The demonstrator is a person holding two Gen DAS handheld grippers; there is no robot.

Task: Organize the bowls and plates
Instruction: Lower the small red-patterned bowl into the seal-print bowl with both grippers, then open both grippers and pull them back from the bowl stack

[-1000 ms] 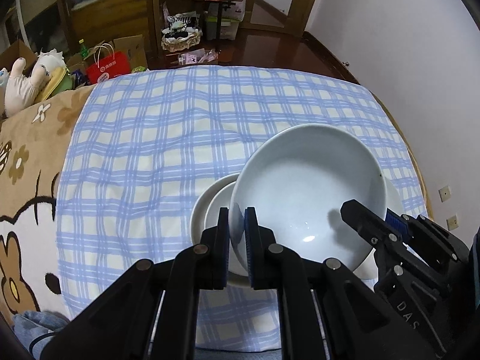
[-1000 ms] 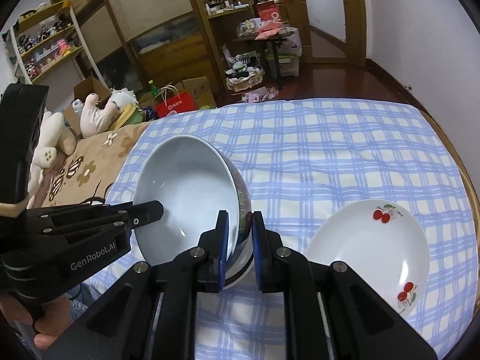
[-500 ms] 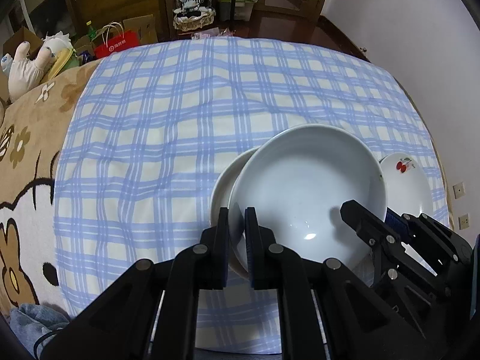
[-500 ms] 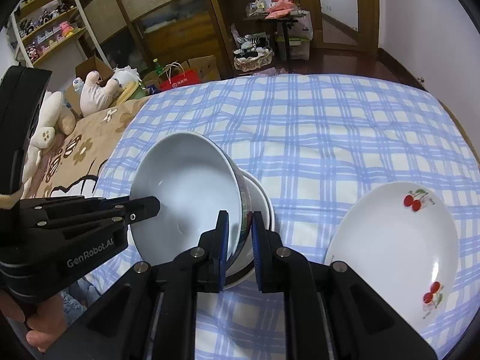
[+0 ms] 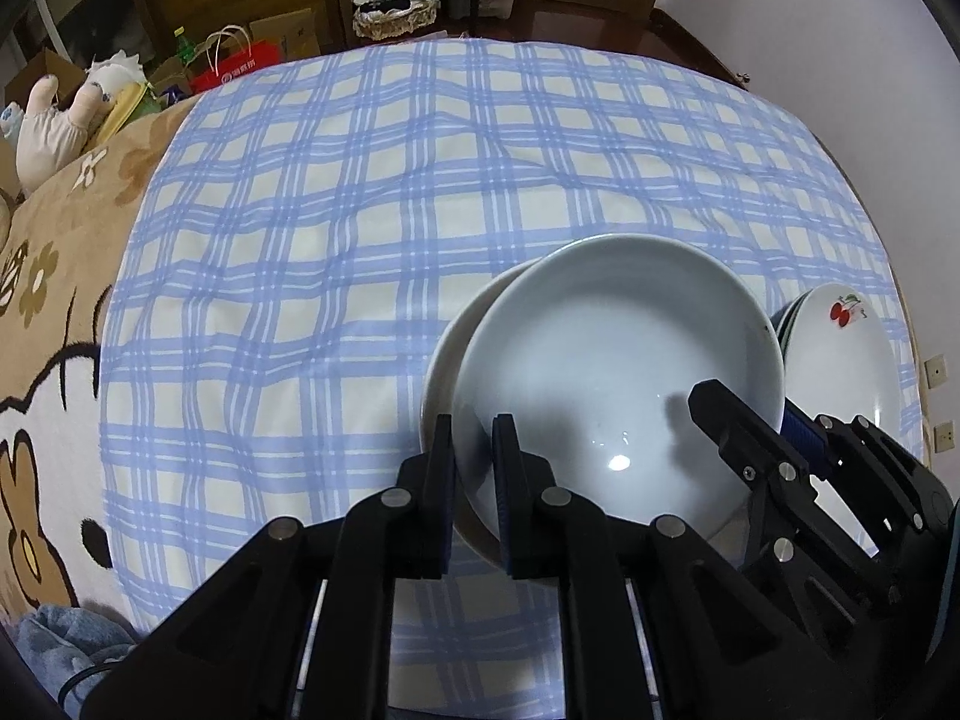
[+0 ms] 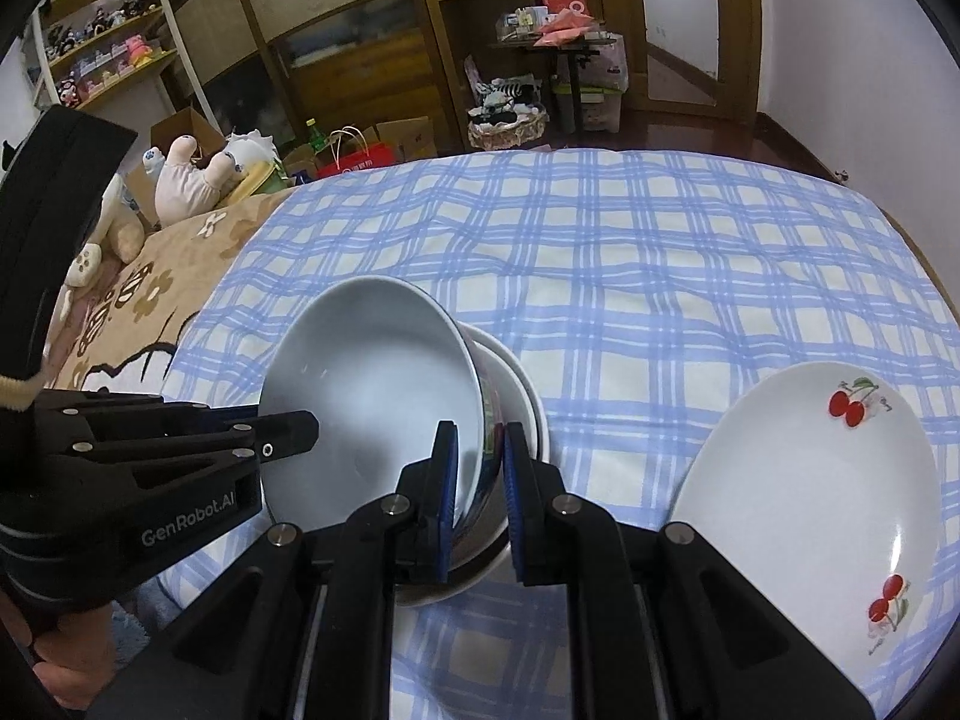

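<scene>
Blue-and-white checked cloth (image 5: 372,192) covers the table, with wooden shelving and a soft toy (image 6: 192,180) behind it. Both tools pinch the rim of one white bowl (image 5: 618,360): the left gripper (image 5: 474,468) is clamped on its near-left edge and the right gripper (image 6: 477,480) on the opposite edge, the bowl tilted over a second white bowl (image 6: 516,396) underneath it. Just to its right, a cherry-printed plate (image 6: 804,480) lies on the cloth.
</scene>
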